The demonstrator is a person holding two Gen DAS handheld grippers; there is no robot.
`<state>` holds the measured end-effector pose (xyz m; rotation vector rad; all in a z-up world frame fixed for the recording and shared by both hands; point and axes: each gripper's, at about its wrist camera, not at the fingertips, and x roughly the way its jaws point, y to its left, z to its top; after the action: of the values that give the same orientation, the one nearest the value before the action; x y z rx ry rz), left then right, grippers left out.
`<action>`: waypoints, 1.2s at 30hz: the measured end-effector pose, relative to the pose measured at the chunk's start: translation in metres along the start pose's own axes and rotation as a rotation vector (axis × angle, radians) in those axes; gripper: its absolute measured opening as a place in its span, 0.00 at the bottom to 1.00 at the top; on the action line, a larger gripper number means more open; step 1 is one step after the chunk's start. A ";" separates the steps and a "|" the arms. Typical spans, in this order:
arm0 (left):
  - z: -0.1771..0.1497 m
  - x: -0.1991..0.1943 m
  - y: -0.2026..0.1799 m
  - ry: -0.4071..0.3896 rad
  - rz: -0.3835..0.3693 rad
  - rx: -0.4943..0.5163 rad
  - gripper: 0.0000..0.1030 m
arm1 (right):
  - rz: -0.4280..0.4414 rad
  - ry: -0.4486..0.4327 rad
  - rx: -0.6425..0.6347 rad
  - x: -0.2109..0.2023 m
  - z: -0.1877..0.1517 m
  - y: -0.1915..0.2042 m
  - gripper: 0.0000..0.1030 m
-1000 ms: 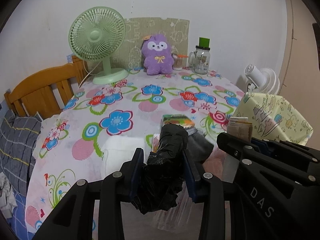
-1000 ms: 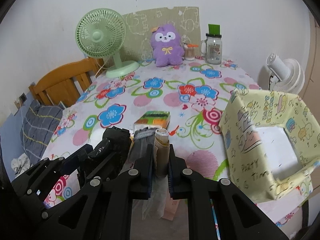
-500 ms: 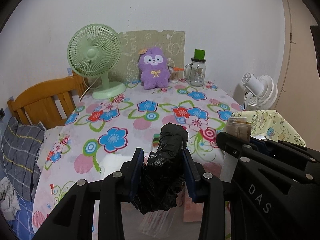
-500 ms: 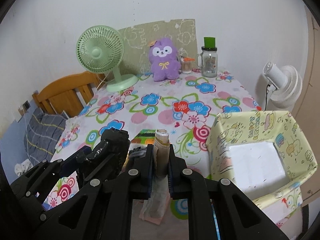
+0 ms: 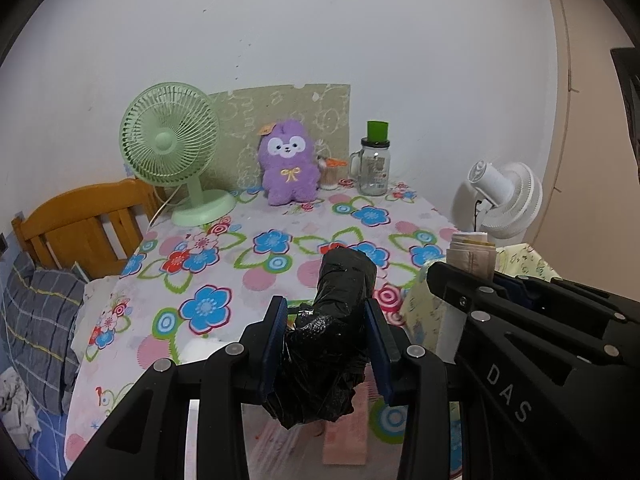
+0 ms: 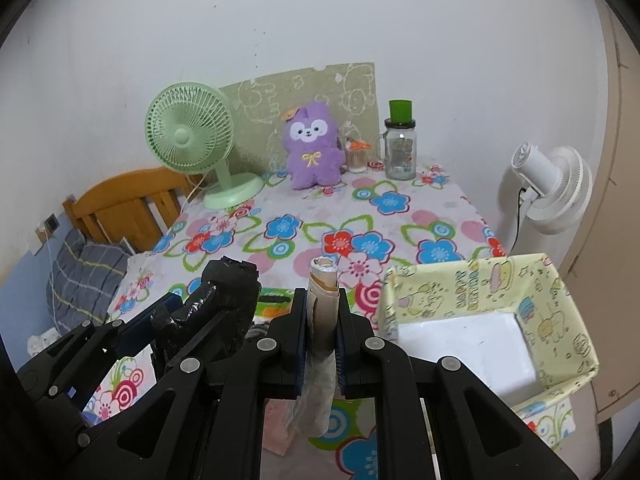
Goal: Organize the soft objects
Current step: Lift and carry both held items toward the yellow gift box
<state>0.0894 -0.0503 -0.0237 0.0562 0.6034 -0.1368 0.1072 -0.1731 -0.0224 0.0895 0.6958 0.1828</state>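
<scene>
In your left camera, the left gripper squeezes a black plastic roll between its blue pads; the roll sticks up above the flowery tablecloth, off the table. To the right you see your right gripper holding a beige paper roll, with a bit of the yellow box behind it. A pink flat pack lies on the cloth below.

In your right camera, the right gripper has its fingers pressed tight on the beige paper roll; its loose end hangs down under the pads. The yellow box sits just to the right, open on top — I can see nothing inside it. The left gripper with the black plastic roll is on the left. A green packet peeks out between them, on the table.

So both rolls are picked up, none is put away; I think the box comes next, then the pack and the packet.
</scene>
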 end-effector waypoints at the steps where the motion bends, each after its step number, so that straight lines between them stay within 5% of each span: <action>1: 0.001 0.000 -0.003 -0.001 -0.004 -0.001 0.38 | 0.000 -0.001 0.000 -0.001 0.001 -0.002 0.14; 36: 0.027 0.037 -0.119 -0.012 -0.149 0.076 0.38 | -0.139 -0.056 0.077 -0.016 0.012 -0.129 0.14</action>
<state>0.1177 -0.1750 -0.0244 0.0842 0.5905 -0.3048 0.1207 -0.3030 -0.0211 0.1188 0.6511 0.0198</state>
